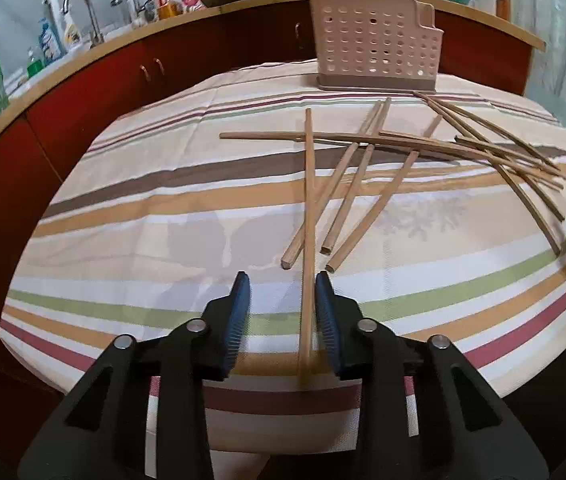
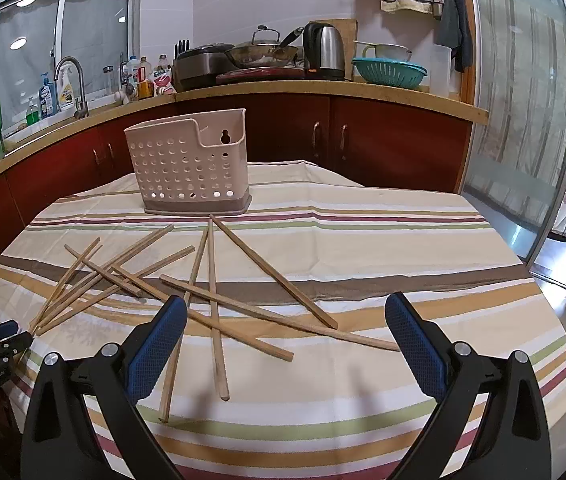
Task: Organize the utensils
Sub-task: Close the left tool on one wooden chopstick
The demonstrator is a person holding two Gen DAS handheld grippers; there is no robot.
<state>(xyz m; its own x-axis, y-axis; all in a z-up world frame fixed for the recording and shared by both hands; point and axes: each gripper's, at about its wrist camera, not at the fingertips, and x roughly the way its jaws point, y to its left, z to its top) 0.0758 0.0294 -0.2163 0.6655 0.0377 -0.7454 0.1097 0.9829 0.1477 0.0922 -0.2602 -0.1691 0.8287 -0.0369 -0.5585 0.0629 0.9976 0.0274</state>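
Left wrist view: the left tongs [image 1: 283,312] are partly closed around one chopstick [image 1: 308,216]. It touches the right pad [image 1: 325,312]; the left pad stands clear, so no pinch is made yet. Its long axis runs straight ahead toward the holder [image 1: 375,46], which stands beyond the scattered pile [image 1: 423,148].

Right wrist view: the right tongs [image 2: 287,352] are spread wide and empty, above chopsticks on the bench [image 2: 403,240], nearer than the holder.
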